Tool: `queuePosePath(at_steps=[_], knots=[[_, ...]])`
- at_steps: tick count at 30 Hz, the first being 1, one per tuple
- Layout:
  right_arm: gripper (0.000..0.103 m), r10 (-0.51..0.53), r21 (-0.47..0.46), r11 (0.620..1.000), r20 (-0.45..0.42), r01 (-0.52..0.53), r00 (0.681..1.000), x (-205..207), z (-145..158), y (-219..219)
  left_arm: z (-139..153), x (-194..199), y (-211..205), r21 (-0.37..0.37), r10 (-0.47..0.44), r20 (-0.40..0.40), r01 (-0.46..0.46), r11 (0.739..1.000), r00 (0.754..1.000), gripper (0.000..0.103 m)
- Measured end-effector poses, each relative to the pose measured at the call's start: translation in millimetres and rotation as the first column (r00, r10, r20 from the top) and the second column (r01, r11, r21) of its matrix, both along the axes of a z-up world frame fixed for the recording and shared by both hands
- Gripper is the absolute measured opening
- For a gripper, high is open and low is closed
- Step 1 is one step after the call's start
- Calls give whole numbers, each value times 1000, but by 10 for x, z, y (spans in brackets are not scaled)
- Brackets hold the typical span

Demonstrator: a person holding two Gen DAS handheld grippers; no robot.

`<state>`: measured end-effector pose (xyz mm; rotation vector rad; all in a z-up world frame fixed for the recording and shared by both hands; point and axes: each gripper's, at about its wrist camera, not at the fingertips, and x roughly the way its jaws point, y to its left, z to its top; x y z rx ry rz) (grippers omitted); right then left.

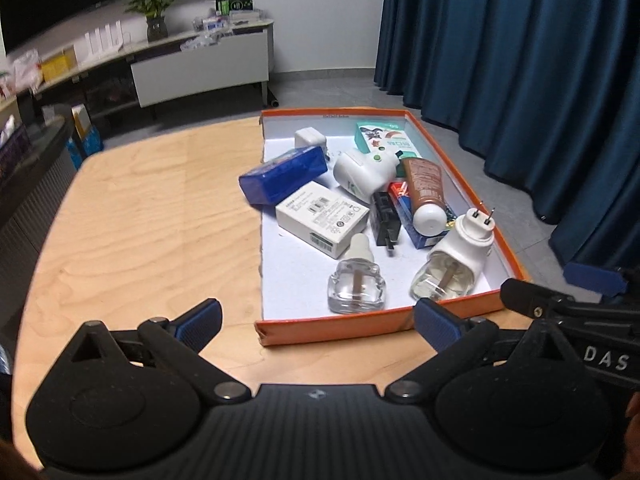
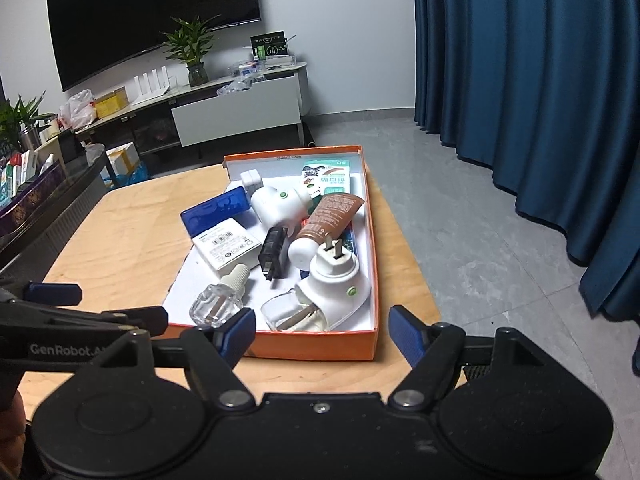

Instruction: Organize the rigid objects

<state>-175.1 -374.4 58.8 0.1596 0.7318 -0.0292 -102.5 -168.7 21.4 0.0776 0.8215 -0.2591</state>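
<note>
An orange box lid (image 1: 336, 330) (image 2: 316, 344) lies on the wooden table (image 1: 140, 220) (image 2: 128, 240) and holds several items: a blue box (image 1: 284, 174) (image 2: 216, 208), a white box (image 1: 322, 218) (image 2: 226, 248), a clear glass bottle (image 1: 356, 284) (image 2: 218, 300), a white plug-in vaporizer (image 1: 456, 256) (image 2: 332, 284), a brown tube (image 1: 424, 192) (image 2: 324, 220), a black adapter (image 1: 384, 218) (image 2: 274, 252). My left gripper (image 1: 318, 320) is open and empty before the lid's near edge. My right gripper (image 2: 322, 334) is open and empty, also just before it.
A teal card box (image 1: 386, 138) (image 2: 326, 178), a second white vaporizer (image 1: 364, 174) (image 2: 280, 204) and a small white charger (image 1: 310, 138) (image 2: 250, 180) lie at the lid's far end. Blue curtains (image 2: 540, 80) hang at right. A TV console (image 2: 200, 108) stands behind.
</note>
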Motion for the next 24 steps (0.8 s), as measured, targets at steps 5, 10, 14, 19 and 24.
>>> queuePosePath(at_steps=[5, 10, 14, 19, 24], knots=[[87, -2, 1, 1000, -20, 2, 1000, -4, -65, 0, -34, 11, 10, 9, 22, -3, -22, 1000, 1000, 103], [87, 8, -1, 1000, -35, -9, 999, 25, -113, 42, -72, 50, 18, 49, 48, -30, -47, 998, 998, 103], [87, 6, 1, 1000, -44, -6, 999, 48, -142, 39, -91, 60, 24, 63, 54, -34, -51, 997, 998, 103], [87, -3, 0, 1000, -53, 3, 999, 57, -181, 26, -114, 62, 5, 76, 47, -33, -44, 996, 998, 103], [87, -6, -3, 1000, -58, 6, 998, 81, -192, 25, -131, 78, 6, 77, 45, -41, -42, 996, 998, 103]])
